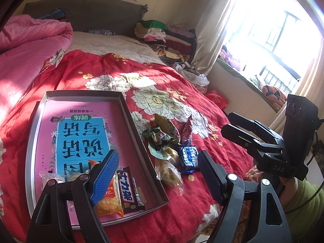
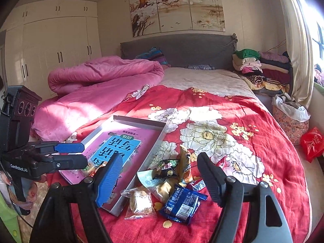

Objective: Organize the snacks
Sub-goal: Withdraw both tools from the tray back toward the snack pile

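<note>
- My left gripper (image 1: 160, 174) hangs over the near end of the box, jaws spread wide, nothing between them. Its blue-padded finger sits above the packets in the box; the other finger is over the bedspread.
- My right gripper (image 2: 160, 179) is also spread wide and empty, hovering above the loose pile of snacks on the bed. From the left wrist camera I see it (image 1: 232, 127) off to the right, clear of the pile.
- Shallow grey box (image 1: 137, 129) lies flat on the red floral bedspread (image 1: 202, 105). A pink and blue book (image 1: 81, 133) covers its floor.
- In the box, near end: a dark chocolate bar (image 1: 130, 191), an orange-yellow packet (image 1: 109, 198) touching it, and two pale wrapped snacks (image 1: 58, 177) at the left. Some are partly hidden by my left finger.
- Outside the box, just beside its right wall: a clear-wrapped pastry (image 2: 139, 202), a blue foil packet (image 2: 181, 204), a green-black packet (image 2: 167, 167), a gold-brown packet (image 2: 185, 162) and a pale teal wrapper (image 2: 148, 179). They overlap in one heap; I cannot tell the exact count.
- Pink quilt (image 2: 97, 85) bunched at the far left of the bed; folded clothes (image 2: 261, 66) stacked by the headboard; red bag (image 2: 312, 142) on the floor at right.
</note>
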`<state>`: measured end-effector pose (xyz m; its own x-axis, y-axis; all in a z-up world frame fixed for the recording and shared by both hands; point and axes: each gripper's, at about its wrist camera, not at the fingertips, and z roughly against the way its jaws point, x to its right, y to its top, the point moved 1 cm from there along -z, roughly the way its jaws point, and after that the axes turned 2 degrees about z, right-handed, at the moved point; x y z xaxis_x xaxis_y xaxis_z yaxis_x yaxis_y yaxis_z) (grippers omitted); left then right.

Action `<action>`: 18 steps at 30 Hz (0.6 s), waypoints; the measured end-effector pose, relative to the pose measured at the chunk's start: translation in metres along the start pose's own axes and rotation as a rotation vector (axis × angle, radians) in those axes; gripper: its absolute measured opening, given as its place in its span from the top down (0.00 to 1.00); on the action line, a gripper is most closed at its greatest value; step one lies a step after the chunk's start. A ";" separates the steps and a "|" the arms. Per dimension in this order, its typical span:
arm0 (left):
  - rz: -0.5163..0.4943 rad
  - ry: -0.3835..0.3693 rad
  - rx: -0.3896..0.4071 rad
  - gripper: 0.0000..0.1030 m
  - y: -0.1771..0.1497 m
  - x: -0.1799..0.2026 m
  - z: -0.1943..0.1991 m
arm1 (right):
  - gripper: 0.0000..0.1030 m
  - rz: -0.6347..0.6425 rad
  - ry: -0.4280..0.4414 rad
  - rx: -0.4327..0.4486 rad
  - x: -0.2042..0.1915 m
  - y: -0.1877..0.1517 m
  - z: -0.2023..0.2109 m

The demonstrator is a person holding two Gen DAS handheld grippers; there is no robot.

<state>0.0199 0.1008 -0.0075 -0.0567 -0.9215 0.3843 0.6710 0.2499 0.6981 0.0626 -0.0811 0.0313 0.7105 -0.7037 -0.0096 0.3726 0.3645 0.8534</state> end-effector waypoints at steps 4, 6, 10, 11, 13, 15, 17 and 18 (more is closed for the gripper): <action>-0.013 -0.010 -0.015 0.21 -0.003 0.007 -0.005 | 0.26 -0.013 -0.017 -0.001 0.008 -0.001 0.002; -0.022 -0.010 -0.022 0.21 -0.004 0.009 -0.007 | 0.26 -0.018 -0.023 0.003 0.011 -0.002 0.003; -0.046 -0.022 -0.028 0.21 -0.007 0.017 -0.009 | 0.26 -0.024 -0.044 0.009 0.017 -0.001 0.006; -0.052 -0.025 -0.028 0.21 -0.008 0.018 -0.009 | 0.26 -0.023 -0.048 0.013 0.018 -0.001 0.006; -0.062 -0.028 -0.031 0.21 -0.009 0.022 -0.011 | 0.26 -0.022 -0.058 0.016 0.020 -0.001 0.008; -0.067 -0.029 -0.037 0.21 -0.010 0.024 -0.013 | 0.26 -0.022 -0.066 0.019 0.022 -0.001 0.009; -0.067 -0.032 -0.045 0.21 -0.011 0.026 -0.015 | 0.26 -0.027 -0.074 0.019 0.026 -0.001 0.009; -0.067 -0.034 -0.052 0.21 -0.012 0.027 -0.017 | 0.26 -0.031 -0.079 0.018 0.027 -0.001 0.009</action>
<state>0.0228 0.0682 -0.0156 -0.1269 -0.9247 0.3589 0.7020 0.1719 0.6911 0.0762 -0.1064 0.0349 0.6491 -0.7606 0.0048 0.3822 0.3316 0.8625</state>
